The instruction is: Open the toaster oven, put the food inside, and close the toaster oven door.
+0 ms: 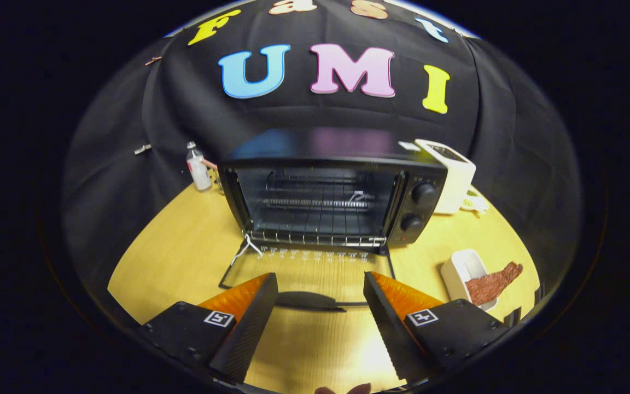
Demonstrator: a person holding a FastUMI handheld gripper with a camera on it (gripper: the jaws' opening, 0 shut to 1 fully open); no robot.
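A black toaster oven [331, 186] stands on the wooden table beyond my fingers. Its glass door [309, 273] is folded down flat toward me, with the handle [309, 301] lying between my fingertips. Inside, a wire rack [318, 203] shows, with nothing on it that I can see. The food, a reddish-brown strip [493, 283], lies half in a white dish [464, 268] to the right of my right finger. My gripper [320, 287] is open, its fingers spread wide just above the door's front edge, holding nothing.
A white toaster [454, 175] stands right beside the oven's knob panel [419, 207]. A small bottle [198, 167] stands to the oven's left by the booth wall. Bare wooden table [178, 246] stretches left of the door.
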